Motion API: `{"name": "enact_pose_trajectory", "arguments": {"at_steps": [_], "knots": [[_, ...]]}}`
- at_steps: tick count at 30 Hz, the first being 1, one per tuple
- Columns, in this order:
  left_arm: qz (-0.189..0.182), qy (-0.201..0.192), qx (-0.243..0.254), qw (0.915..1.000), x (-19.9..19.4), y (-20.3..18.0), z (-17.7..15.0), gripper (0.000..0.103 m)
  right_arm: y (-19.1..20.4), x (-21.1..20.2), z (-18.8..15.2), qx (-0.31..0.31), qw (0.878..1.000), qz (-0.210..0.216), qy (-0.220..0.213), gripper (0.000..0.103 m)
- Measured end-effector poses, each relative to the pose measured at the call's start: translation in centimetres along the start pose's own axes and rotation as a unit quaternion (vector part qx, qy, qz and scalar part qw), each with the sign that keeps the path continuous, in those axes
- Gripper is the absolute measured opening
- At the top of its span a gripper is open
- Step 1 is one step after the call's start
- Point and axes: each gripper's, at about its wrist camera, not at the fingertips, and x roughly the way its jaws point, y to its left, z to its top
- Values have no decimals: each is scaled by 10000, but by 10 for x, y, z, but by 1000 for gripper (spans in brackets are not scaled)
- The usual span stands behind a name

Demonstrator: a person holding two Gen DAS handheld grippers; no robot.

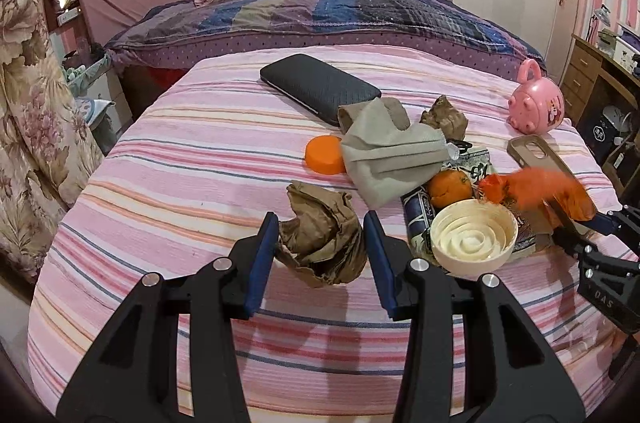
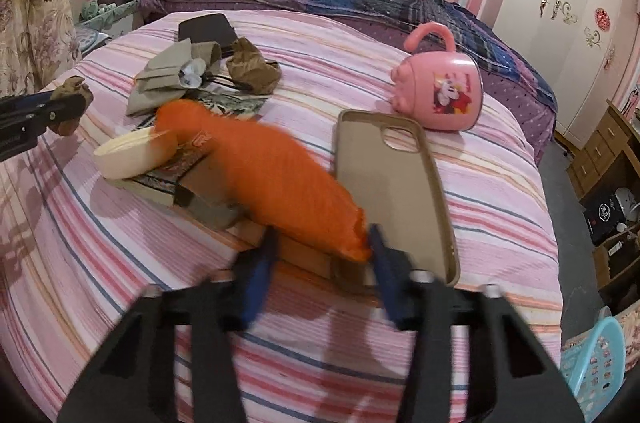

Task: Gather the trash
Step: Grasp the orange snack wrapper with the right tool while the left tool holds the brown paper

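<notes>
A crumpled brown paper ball (image 1: 324, 243) sits between the blue pads of my left gripper (image 1: 322, 223), which is shut on it just above the pink striped cloth (image 1: 192, 159). The right wrist view shows that same gripper (image 2: 40, 111) at the left edge with the paper ball (image 2: 72, 97). My right gripper (image 2: 320, 239) is shut on the near end of a blurred orange plastic bag (image 2: 272, 175). The bag stretches away over a book. A second brown paper ball (image 1: 444, 117) lies further back.
Around the bag are a cream ridged bowl (image 1: 474, 239), a tangerine (image 1: 450, 187), an orange lid (image 1: 324, 155), a grey cloth (image 1: 384, 151) and a black case (image 1: 316, 87). A beige phone case (image 2: 396, 191) and a pink mug (image 2: 440, 91) lie to the right. A bed stands behind.
</notes>
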Motion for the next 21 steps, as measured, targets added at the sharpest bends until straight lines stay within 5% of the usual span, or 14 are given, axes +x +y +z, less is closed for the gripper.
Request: {"name": "enact_pose_trajectory", "arguments": {"at_steps": [2,7,21], "knots": [[17,-25,28,10000,-1,-1,0,43,-2,-3,0,21,10000,26,-89,23],[15,-71,13,10000,-5,-2,0,43,-10,-14,-1,106,9994,-2,-321,12],[30,-203,96,9997,-16,-11,0,43,-39,-50,-2,422,9949,18,-918,9]]}}
